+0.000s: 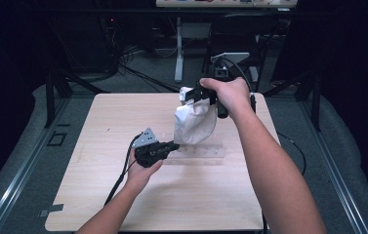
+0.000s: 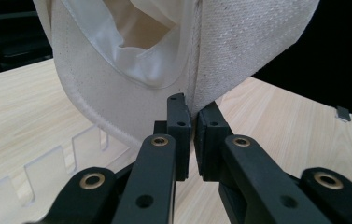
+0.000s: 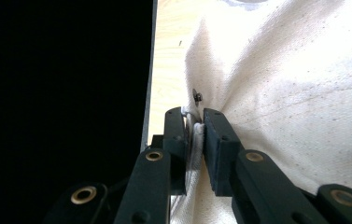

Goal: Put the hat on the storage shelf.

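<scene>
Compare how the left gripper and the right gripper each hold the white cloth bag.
The left gripper sits low near the light wooden table, clamped on the lower edge of the white cloth bag; the right gripper is raised above it, clamped on the bag's top. The left gripper reaches in roughly level from the side; the right gripper is held up, so the bag hangs from it. Both are shut on the bag's fabric.

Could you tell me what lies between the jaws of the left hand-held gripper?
In the left gripper view, the left hand-held gripper has its jaws shut on the lower edge of the white cloth bag, with only that fabric between them.
</scene>
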Action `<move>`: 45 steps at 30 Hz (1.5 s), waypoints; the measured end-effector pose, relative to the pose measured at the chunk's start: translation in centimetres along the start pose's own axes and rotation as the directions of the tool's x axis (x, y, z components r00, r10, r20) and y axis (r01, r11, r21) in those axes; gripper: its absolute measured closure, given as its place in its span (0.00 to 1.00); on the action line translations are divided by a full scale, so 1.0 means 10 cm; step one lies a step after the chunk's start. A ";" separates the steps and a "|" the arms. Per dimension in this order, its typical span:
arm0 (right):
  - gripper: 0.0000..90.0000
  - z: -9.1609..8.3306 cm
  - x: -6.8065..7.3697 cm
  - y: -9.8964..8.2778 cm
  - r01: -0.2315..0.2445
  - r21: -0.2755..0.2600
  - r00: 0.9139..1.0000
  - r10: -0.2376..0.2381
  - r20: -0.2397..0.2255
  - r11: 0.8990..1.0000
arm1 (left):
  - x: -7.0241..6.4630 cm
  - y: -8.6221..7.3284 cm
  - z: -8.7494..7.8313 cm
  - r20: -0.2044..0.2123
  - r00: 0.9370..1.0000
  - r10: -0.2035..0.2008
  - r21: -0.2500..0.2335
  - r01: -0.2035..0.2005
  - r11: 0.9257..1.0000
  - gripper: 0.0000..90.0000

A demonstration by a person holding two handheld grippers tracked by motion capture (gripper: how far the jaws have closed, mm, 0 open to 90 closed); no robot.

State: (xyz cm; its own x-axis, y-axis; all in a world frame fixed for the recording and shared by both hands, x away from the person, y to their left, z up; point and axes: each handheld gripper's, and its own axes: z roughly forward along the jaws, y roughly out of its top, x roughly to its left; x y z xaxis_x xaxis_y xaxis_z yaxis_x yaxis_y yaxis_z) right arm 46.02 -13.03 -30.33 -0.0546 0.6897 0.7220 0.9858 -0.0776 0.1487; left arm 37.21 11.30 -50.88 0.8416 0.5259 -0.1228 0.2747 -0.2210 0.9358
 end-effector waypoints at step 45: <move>0.71 -0.23 -0.10 -0.05 0.036 -0.052 0.999 -0.038 -0.029 0.998 | -0.04 -0.39 -0.04 -0.061 0.994 -0.094 0.055 0.098 0.994 0.95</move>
State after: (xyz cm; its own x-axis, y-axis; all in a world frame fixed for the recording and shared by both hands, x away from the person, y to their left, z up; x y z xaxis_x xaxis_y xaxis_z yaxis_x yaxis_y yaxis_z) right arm 45.25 -15.33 -29.54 -0.0962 0.6709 0.7352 0.9737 -0.0900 0.2095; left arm 35.66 12.25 -54.34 0.7818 0.5938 -0.1901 0.3809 -0.2135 0.8996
